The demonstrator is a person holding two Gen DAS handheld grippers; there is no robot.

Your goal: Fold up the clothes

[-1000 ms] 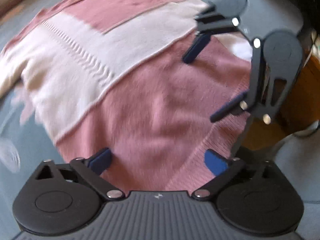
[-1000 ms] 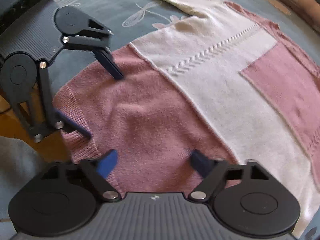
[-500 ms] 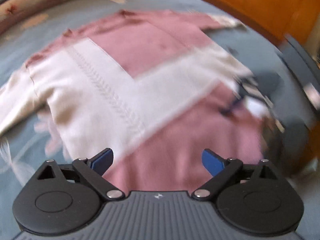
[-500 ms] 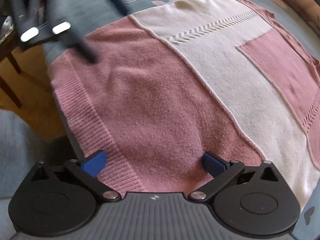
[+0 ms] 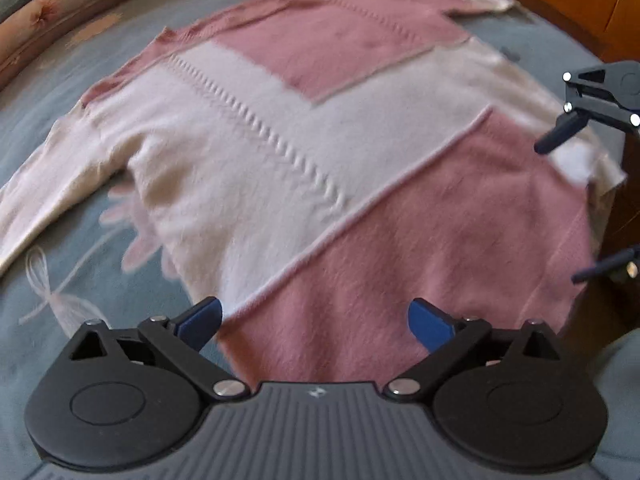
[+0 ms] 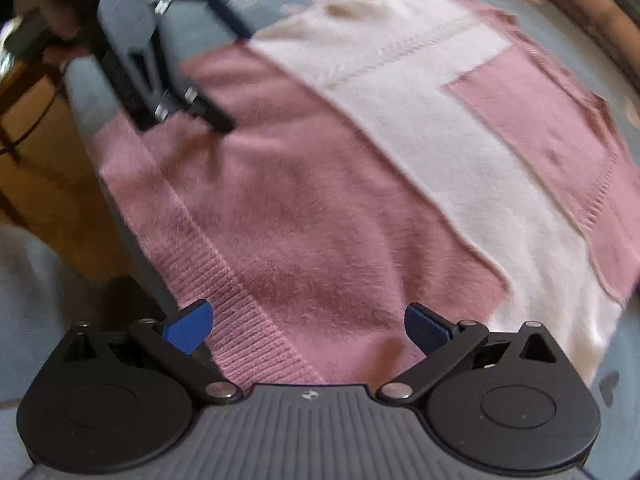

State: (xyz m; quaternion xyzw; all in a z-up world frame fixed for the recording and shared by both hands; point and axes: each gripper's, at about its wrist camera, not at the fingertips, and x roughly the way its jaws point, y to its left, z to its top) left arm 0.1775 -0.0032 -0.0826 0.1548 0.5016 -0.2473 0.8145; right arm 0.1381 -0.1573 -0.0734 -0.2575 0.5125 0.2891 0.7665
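the pink-and-cream sweater [image 5: 320, 152] lies spread flat on a blue-grey bedspread [image 5: 60, 92]. the left gripper [image 5: 314, 320] hovers over its lower left part, fingers wide apart, holding nothing — the right gripper [image 6: 308, 326], likewise spread and empty, hangs above the ribbed hem.

A blue-grey bedspread [image 5: 52, 92] with a pale flower print is covering the surface. Orange-brown wooden furniture [image 5: 568, 4] is standing beyond its far edge, and a wooden floor [image 6: 44, 184] is showing beside it, catching warm light.
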